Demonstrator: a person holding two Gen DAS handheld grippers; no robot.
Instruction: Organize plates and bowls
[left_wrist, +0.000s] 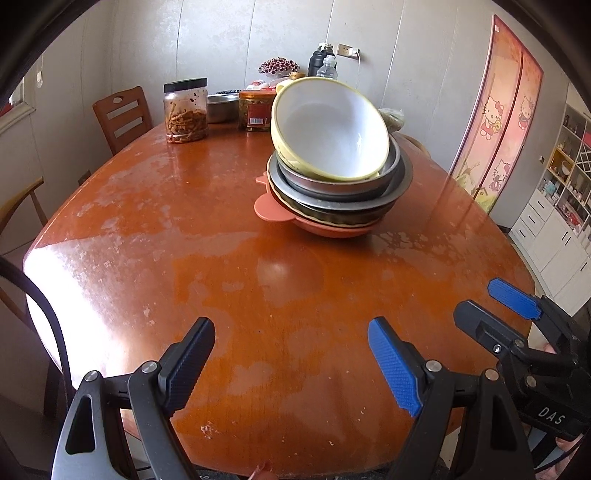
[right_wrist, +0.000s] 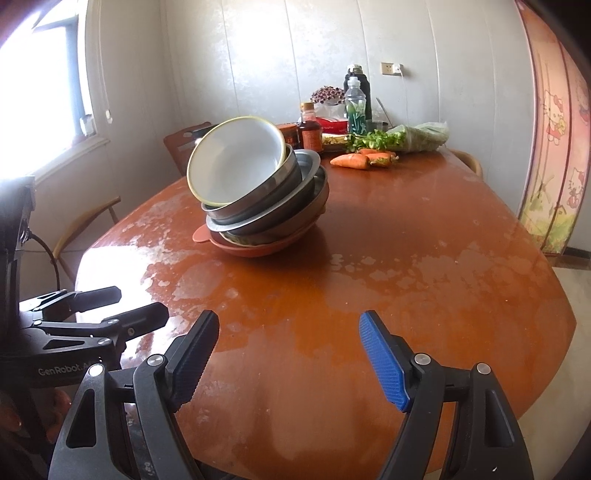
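A stack of dishes stands on the brown table (left_wrist: 184, 258). A yellow-rimmed white bowl (left_wrist: 328, 129) leans tilted on top of several steel bowls (left_wrist: 343, 184), with an orange plate (left_wrist: 317, 225) at the bottom. The stack also shows in the right wrist view: white bowl (right_wrist: 236, 162), steel bowls (right_wrist: 273, 206), orange plate (right_wrist: 258, 249). My left gripper (left_wrist: 291, 332) is open and empty over the near table edge, well short of the stack. My right gripper (right_wrist: 288, 328) is open and empty, beside it; it also shows in the left wrist view (left_wrist: 491, 299).
At the far end stand a jar of pickles (left_wrist: 185, 110), a second jar (left_wrist: 255, 110), a steel basin (left_wrist: 221, 107), bottles (right_wrist: 356, 107), carrots (right_wrist: 351, 160) and greens (right_wrist: 406, 138). Wooden chairs (left_wrist: 123, 118) stand at the left. A cabinet (left_wrist: 554, 206) stands at the right.
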